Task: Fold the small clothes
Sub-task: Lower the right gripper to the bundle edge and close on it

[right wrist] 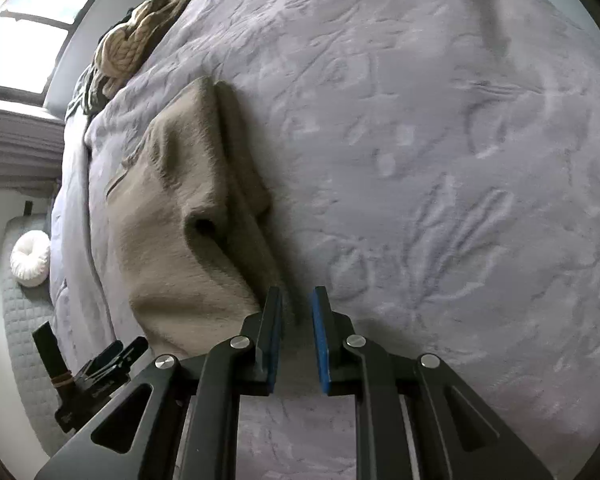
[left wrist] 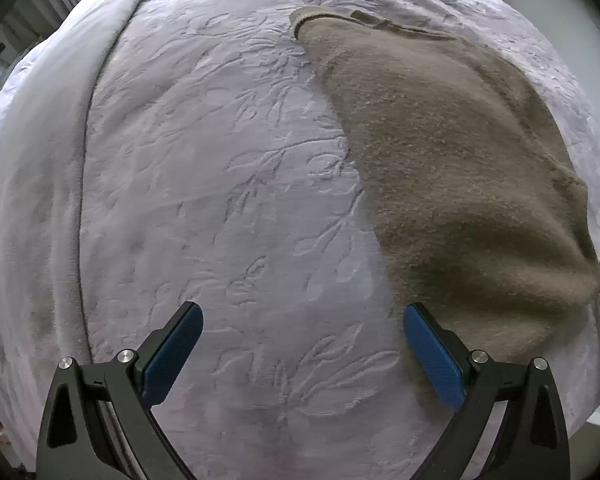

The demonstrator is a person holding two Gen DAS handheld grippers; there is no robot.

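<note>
The brown knit top (left wrist: 452,184) lay partly folded on the soft grey blanket (left wrist: 220,200), with one side turned over itself. The left gripper (left wrist: 303,354) was wide open and held nothing, and the right gripper (right wrist: 296,336) was open just a little beside the top's edge, also holding nothing. The next fold probably needed both to pinch an edge

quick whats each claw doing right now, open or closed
Left claw: wide open, empty, beside the brown fuzzy knit garment.
Right claw: narrowly open, gripping nothing.
</note>
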